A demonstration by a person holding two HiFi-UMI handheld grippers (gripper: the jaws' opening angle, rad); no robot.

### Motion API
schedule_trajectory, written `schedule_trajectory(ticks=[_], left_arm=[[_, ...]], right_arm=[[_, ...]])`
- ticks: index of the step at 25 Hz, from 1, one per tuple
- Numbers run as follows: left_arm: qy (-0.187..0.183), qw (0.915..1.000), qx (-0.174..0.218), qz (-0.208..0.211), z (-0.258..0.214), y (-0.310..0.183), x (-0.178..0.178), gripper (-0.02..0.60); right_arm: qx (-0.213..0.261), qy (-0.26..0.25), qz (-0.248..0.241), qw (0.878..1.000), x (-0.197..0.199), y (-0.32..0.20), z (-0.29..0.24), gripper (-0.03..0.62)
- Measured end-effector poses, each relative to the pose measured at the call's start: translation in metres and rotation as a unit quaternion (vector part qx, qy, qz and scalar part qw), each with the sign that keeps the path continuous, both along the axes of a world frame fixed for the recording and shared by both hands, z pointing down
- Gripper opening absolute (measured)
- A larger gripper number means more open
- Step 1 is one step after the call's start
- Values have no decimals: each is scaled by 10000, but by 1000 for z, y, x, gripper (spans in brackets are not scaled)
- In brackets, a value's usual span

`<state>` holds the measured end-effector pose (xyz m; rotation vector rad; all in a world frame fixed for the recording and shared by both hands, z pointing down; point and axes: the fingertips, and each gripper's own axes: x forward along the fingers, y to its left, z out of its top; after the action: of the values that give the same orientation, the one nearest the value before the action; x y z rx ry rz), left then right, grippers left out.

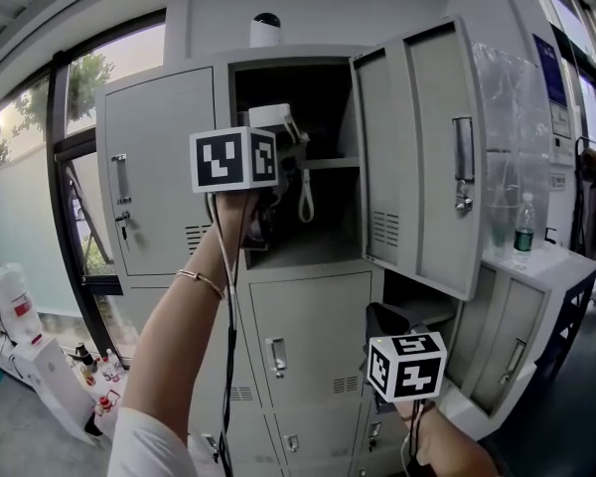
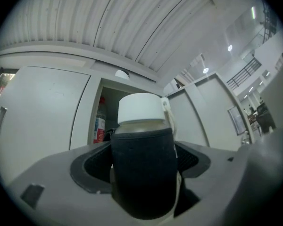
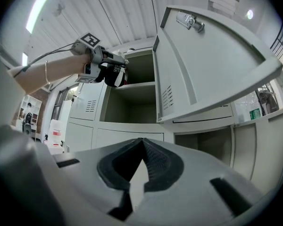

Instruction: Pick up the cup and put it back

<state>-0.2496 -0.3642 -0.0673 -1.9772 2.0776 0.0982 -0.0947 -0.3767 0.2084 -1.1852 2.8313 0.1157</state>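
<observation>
- Grey steel lockers point(image 1: 159, 167) fill the wall; one upper compartment point(image 1: 328, 227) stands open.
- My left gripper point(image 2: 141, 166) clamps the cup point(image 2: 142, 140) upright at that opening, pads on its black sleeve point(image 2: 144, 187).
- I judge it light and rigid; the soft fabric sleeve gives grip, while the smooth white lid point(image 2: 140, 108) would not.
- My right gripper point(image 3: 142, 166) hangs low, jaws pressed together on nothing.

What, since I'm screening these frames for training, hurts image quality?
Head view: the window is overexposed, the locker interior dark. Left gripper view: the cup looms close, its sleeve nearly black. Right gripper view: fisheye bows the locker door.
</observation>
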Motion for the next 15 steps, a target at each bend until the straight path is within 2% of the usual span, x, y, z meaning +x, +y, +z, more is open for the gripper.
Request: schedule_trajectory(ticks=[6, 15], left_arm=[[-16, 9999, 110, -59, 44, 25, 5, 396], [-14, 9999, 44, -100, 133, 49, 19, 396]], right_arm=[[-19, 18, -27, 10000, 12, 9, 11, -8], [-148, 5, -88, 9999, 28, 14, 35, -8]])
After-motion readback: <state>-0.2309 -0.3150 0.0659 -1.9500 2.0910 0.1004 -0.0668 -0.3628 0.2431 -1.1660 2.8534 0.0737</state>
